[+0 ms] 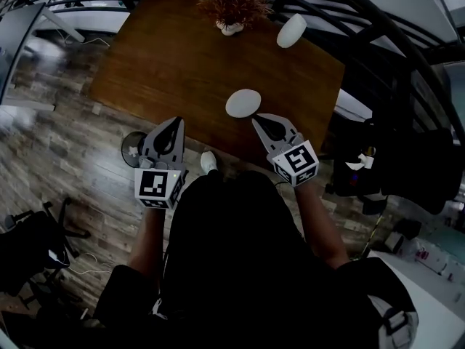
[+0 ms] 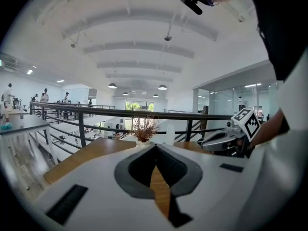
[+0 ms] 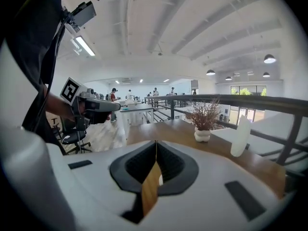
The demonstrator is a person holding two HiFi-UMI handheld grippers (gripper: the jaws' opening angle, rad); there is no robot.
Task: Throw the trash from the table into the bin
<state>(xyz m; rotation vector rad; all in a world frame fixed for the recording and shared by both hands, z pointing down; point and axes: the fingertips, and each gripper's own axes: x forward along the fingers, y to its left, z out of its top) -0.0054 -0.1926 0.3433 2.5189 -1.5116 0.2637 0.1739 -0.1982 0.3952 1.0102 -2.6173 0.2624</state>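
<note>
**Head view.** Both tongs hang over the near edge of the wooden table (image 1: 167, 57). The left gripper (image 1: 176, 121) and the right gripper (image 1: 256, 121) each have their jaws pressed together with nothing in them. The nearer trash, a white oval piece (image 1: 243, 102), lies on the wood just ahead of the right gripper's tip. A second white piece (image 1: 291, 30) sits well beyond it, near the potted plant (image 1: 232, 6). The step in hand looks like the reach for the nearer piece. To do it well, the right jaws should spread before they arrive, wide enough to straddle the oval's short side, and come in low along the wood. A round dark thing (image 1: 133, 149) on the floor beside the left gripper may be the bin (I cannot be sure).

**Left gripper view.** The left gripper (image 2: 155, 146) shows its tips meeting, with only table wood visible through the slit below them. The second white piece (image 2: 171, 131) rises pale behind the plant.

**Right gripper view.** The right gripper (image 3: 155, 142) is likewise closed and empty. A sliver of white shows through its slit, probably the nearer piece. The second white piece (image 3: 239, 136) looks smooth, matte and elongated, and seems to stand tilted. Both pieces are likely light and easily nudged, so a gentle squeeze suits them.
</note>
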